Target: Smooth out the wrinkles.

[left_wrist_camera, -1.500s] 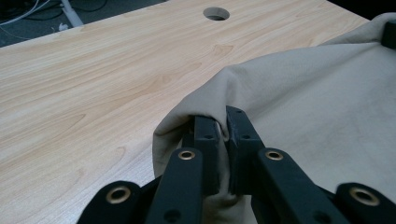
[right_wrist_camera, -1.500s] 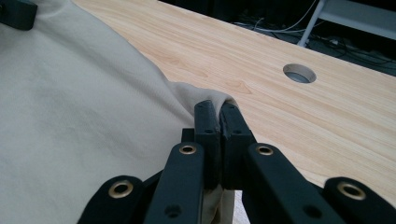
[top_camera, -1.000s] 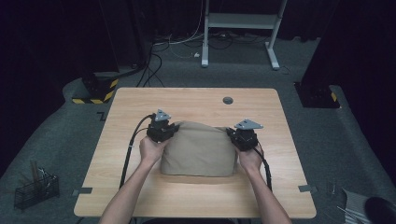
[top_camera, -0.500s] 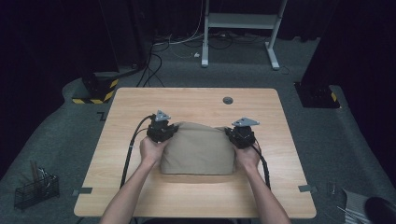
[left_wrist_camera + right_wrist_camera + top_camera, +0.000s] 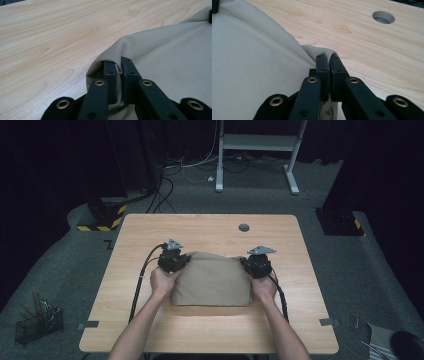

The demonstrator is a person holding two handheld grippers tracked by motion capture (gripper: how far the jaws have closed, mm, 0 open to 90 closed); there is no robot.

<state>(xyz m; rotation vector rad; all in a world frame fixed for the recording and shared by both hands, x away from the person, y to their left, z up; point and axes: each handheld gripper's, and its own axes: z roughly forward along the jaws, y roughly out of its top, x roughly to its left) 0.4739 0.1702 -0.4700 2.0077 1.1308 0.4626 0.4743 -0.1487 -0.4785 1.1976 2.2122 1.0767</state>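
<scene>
I have the tan cloth (image 5: 212, 279) lying folded mid-worktop (image 5: 150, 235), its far edge lifted slightly. My left tongs (image 5: 117, 65) are clamped on its far left corner, my right tongs (image 5: 327, 60) on the far right corner. Each bite is thin, right at the hem. My worry: pulling unevenly could slip a corner free, or drag the fold askew.

Matt beige cloth (image 5: 212, 281) – smooth weave, pale wood-grain table (image 5: 210, 227), satin finish
</scene>
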